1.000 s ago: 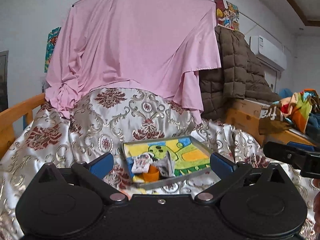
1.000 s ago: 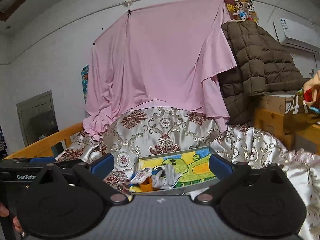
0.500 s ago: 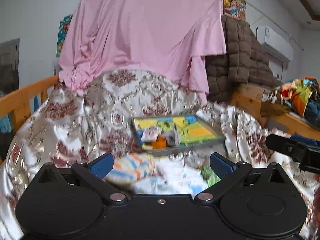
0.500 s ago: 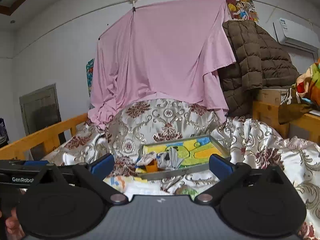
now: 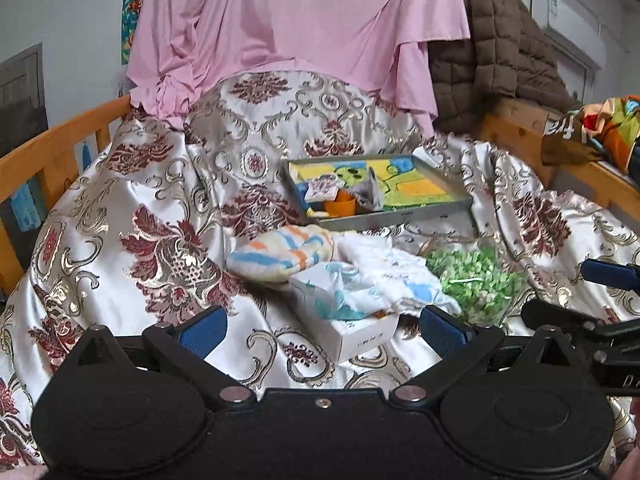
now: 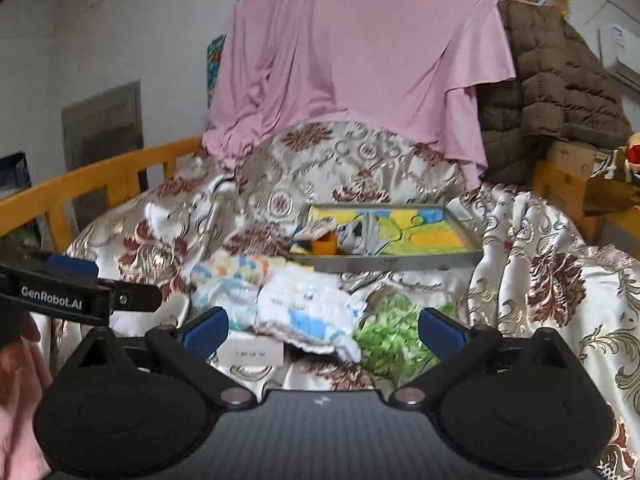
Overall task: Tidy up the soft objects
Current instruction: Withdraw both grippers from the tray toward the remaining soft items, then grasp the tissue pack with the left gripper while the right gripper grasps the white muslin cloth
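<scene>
Both claws, left gripper [image 5: 323,322] and right gripper [image 6: 323,324], spread wide (nothing held), lower centre, facing towels [image 5: 372,276] for grabbing.

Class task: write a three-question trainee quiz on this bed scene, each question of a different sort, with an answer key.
1. True or false: the left tongs grip the striped orange-and-blue rolled towel.
2. Which lies nearest the right tongs? A. grey metal tray with a colourful picture base B. clear bag of green pieces C. brown quilted jacket
3. Fill in: the white cloth with blue print is draped over a white ____.

Key: 1 false; 2 B; 3 box.
</scene>
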{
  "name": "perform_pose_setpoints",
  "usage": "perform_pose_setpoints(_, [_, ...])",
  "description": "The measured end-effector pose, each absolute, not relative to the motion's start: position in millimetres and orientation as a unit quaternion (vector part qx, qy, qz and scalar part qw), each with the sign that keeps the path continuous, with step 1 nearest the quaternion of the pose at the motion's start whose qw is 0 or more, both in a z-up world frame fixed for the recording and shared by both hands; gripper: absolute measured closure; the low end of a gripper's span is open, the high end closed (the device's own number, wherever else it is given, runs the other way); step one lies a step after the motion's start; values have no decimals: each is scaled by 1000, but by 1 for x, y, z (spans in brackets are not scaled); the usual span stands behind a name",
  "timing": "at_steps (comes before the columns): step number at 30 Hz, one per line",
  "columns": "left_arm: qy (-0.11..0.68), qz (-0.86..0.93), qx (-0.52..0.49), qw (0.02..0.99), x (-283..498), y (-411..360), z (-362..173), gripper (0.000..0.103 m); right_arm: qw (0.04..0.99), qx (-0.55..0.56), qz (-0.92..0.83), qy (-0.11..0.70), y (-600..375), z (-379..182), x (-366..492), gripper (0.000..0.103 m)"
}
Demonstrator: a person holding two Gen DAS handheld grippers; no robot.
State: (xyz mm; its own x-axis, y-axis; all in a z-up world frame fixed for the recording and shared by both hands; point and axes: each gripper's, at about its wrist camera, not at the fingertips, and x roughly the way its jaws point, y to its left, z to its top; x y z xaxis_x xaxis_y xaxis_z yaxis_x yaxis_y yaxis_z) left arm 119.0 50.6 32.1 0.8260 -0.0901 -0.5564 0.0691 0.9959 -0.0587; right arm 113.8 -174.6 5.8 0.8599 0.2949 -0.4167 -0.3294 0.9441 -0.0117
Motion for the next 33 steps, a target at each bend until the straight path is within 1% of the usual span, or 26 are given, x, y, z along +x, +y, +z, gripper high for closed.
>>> perform_pose_setpoints(9, [325, -26, -3, 945, 129, 46, 25, 1, 953, -48, 158, 255, -171, -5, 124, 0])
perform_pose_setpoints(19, [354, -55, 6, 934, 143, 36, 17, 1, 943, -71, 154, 287, -166, -17, 136, 0])
perform_pose_setpoints(27, [383, -70, 3, 921, 164, 39, 12, 1, 938, -89, 152, 299, -164, -25, 149, 0])
perform_pose_setpoints(33, [409, -71, -8, 910, 183, 48, 9, 1, 933, -143, 153, 294, -161, -34, 161, 0])
